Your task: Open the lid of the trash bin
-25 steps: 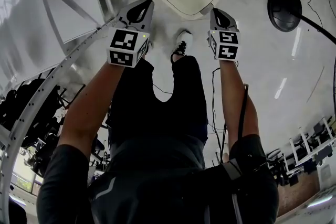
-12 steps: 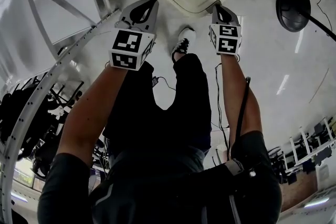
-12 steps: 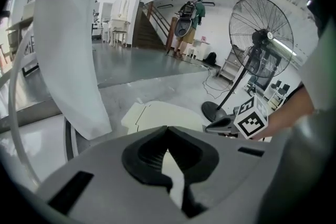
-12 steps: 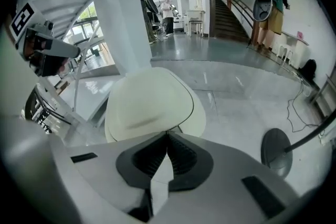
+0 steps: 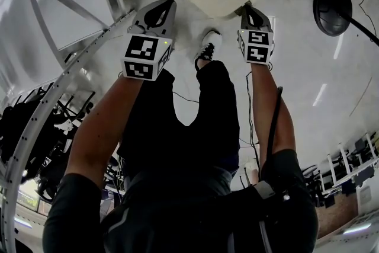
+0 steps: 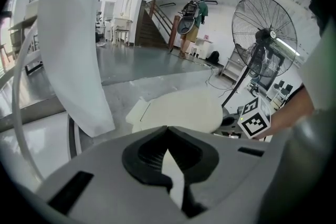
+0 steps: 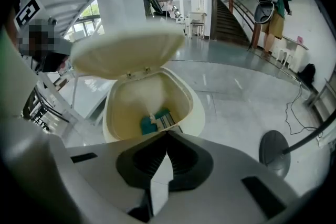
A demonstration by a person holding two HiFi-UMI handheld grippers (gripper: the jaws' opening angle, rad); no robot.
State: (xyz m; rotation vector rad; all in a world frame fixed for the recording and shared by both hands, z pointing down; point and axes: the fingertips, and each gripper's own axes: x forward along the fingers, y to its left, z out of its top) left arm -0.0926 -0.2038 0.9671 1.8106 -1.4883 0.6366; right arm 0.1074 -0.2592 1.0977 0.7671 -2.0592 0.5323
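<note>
Trash bin (image 7: 195,113): cream, lower centre of the right gripper view, just past the claw. Its top is open and a teal packet (image 7: 149,122) lies inside.
Lid (image 7: 126,50): tilted up above the bin's mouth, joined at the far rim. In the head view it fills the top centre.
Right gripper (image 5: 247,6): claw pressed together and empty, tip just beside the lid's right edge.
Left gripper (image 5: 169,4): claw pressed together and empty, left of the lid and apart from it.
Shoe (image 5: 207,44): white, between the two grippers, below the lid.
Fan base (image 5: 334,0): dark disc on the floor, upper right of the head view.
</note>
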